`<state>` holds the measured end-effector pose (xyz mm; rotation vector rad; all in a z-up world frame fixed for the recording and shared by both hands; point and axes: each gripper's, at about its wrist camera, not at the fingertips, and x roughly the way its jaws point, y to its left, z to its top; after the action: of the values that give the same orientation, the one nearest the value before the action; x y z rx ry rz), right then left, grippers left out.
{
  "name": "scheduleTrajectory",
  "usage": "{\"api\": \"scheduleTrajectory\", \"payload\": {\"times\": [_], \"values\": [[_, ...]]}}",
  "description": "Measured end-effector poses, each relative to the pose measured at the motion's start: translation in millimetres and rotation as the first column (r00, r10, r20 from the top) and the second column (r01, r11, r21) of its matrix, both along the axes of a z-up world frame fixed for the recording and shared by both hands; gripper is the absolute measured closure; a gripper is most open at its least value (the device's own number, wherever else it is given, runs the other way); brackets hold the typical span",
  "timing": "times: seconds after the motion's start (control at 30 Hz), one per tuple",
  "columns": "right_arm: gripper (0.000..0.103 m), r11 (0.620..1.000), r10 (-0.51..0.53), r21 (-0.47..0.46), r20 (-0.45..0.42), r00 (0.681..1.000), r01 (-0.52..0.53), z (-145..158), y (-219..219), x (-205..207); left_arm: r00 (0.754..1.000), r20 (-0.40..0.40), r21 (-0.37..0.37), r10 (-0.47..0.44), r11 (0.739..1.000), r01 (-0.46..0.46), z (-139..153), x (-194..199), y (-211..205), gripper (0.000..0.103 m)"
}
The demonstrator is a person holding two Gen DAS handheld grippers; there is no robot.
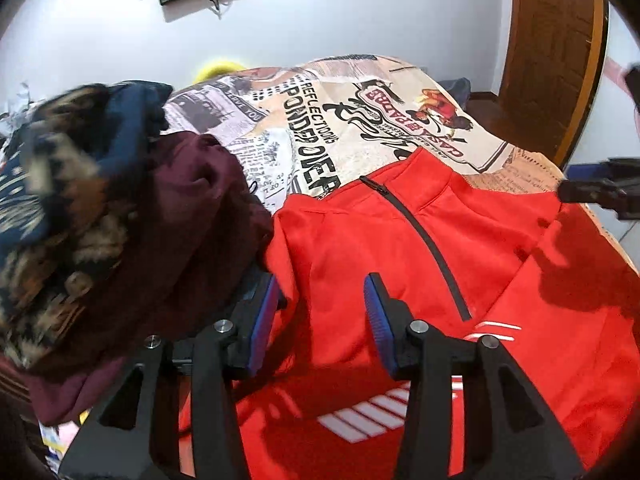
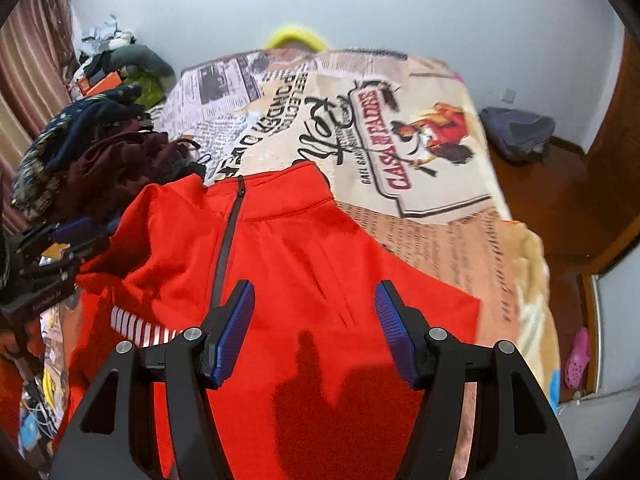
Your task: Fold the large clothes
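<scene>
A red zip-neck pullover with white stripes lies spread on the bed, collar pointing away; it also shows in the right wrist view. My left gripper hovers open and empty above its left chest, near the black zipper. My right gripper is open and empty above the pullover's right side. The left gripper shows at the left edge of the right wrist view; the right gripper shows at the right edge of the left wrist view.
A printed newspaper-pattern bedspread covers the bed. A heap of clothes lies on the left: a maroon garment and a dark patterned one. A wooden door and wooden floor are on the right.
</scene>
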<state>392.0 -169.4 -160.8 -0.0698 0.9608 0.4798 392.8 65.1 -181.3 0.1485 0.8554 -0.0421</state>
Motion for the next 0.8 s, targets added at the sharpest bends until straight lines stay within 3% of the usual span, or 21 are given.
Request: {"api": "scheduleTrajectory", "payload": {"times": [0.3,0.37,0.43,0.5,0.63,0.67,0.77,0.8], "values": [[0.045,0.999,0.039,0.016,-0.131,0.991,-0.037,-37.4,44.6,76.7,0.998,-0.047,-0.033,0.044,0.998,-0.045,-28.0,38.2,22.6,0.065],[0.044,0.999,0.034,0.021,-0.148,0.988,-0.032,-44.9,50.5,89.1,0.999,-0.036,-0.001,0.035,0.999,-0.035,-33.4,41.3,18.7,0.066],[0.045,1.000,0.022,0.019,-0.167,0.986,-0.019,-56.4,58.6,104.1,0.999,-0.032,0.041,0.036,0.999,-0.035,-39.1,45.1,14.5,0.078],[0.045,1.000,0.001,0.003,-0.184,0.983,-0.001,-67.3,63.8,115.7,0.998,-0.040,0.049,0.045,0.998,-0.043,-45.1,51.1,15.6,0.096],[0.045,0.997,-0.055,0.036,-0.217,0.975,0.064,-86.1,66.1,131.9,0.997,-0.051,-0.027,0.055,0.998,-0.056,-48.0,56.9,27.1,0.101],[0.050,0.995,-0.069,0.060,-0.216,0.974,0.084,-87.0,64.5,132.1,0.998,-0.049,-0.038,0.050,0.998,-0.052,-46.9,55.8,26.9,0.102],[0.086,0.995,-0.049,0.075,-0.204,0.978,0.065,-81.2,66.2,127.2,0.999,-0.053,-0.098,0.011,0.995,-0.016,-40.4,50.1,22.6,0.103],[0.089,0.994,-0.046,0.084,-0.208,0.977,0.065,-77.9,65.7,124.9,0.999,-0.052,-0.109,0.002,0.994,-0.008,-37.5,47.5,21.2,0.103]]}}
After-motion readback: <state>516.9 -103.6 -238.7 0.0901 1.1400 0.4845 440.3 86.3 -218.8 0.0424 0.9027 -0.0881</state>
